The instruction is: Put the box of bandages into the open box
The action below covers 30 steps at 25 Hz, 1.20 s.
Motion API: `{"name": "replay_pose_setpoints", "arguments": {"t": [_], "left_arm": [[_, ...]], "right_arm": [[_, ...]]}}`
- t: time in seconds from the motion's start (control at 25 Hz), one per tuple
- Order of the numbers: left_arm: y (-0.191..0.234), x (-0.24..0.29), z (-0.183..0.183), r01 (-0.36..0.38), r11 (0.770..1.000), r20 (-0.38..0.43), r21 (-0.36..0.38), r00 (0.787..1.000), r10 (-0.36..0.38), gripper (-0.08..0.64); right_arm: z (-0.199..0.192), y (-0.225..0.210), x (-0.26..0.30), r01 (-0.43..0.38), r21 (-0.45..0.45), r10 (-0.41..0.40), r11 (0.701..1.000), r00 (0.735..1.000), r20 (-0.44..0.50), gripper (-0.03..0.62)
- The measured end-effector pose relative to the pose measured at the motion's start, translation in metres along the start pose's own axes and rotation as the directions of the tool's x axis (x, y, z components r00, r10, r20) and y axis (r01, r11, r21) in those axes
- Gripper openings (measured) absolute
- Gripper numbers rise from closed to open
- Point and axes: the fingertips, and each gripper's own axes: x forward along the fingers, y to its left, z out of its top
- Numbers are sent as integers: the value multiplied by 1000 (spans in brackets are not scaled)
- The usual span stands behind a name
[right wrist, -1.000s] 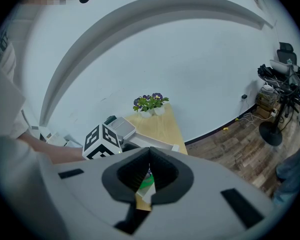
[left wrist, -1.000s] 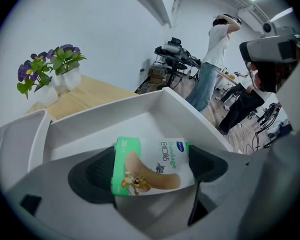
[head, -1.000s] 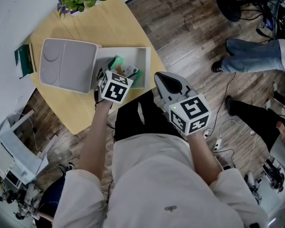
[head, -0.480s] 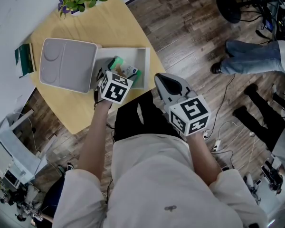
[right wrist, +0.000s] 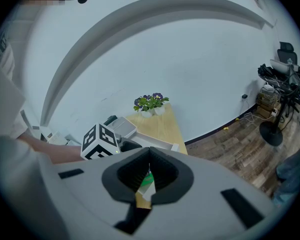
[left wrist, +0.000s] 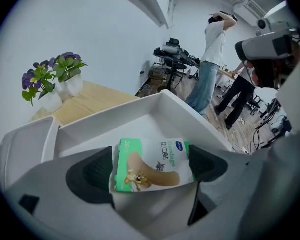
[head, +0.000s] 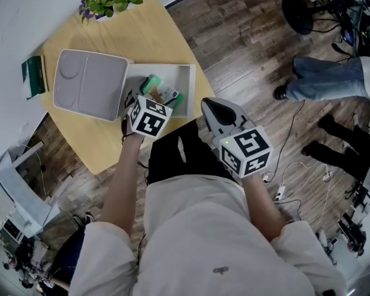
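Left tool (left wrist: 150, 167) clamped on green-and-white cardboard bandage box (left wrist: 155, 156), print reading "Bandage" beside cartoon figure; open white rectangular box (left wrist: 115, 120) directly below and ahead of tool. Right tool (right wrist: 148, 177) jaws together, empty.

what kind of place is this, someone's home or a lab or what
Most likely a lab or test workspace, not a home: loose cables trail over the wood floor, gear on stands sits by the wall, and other people stand about beyond the small table.
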Motion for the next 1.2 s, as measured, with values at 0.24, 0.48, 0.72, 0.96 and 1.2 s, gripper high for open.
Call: {"name": "replay_pose_setpoints", "arguments": {"t": [0.24, 0.48, 0.72, 0.96, 1.2], "left_arm": [[0, -8, 2, 1, 1000, 14, 1, 1000, -1, 465], [-4, -19, 8, 0, 1000, 49, -9, 999, 0, 465], [-10, -37, 22, 3, 999, 127, -39, 992, 2, 465], [-12, -54, 28, -6, 997, 184, -74, 983, 20, 465], [-11, -78, 35, -23, 993, 251, -120, 966, 53, 465]], "right_arm": [[3, 4, 0, -7, -12, 7, 1000, 1000, 1, 3], [8, 9, -2, -16, -34, 16, 999, 1000, 4, 3], [6, 17, -1, -32, -57, 32, 998, 999, -8, 3], [8, 27, 0, -56, -93, 55, 994, 998, -12, 3], [7, 37, -7, -76, -120, 75, 990, 997, -10, 3]]}}
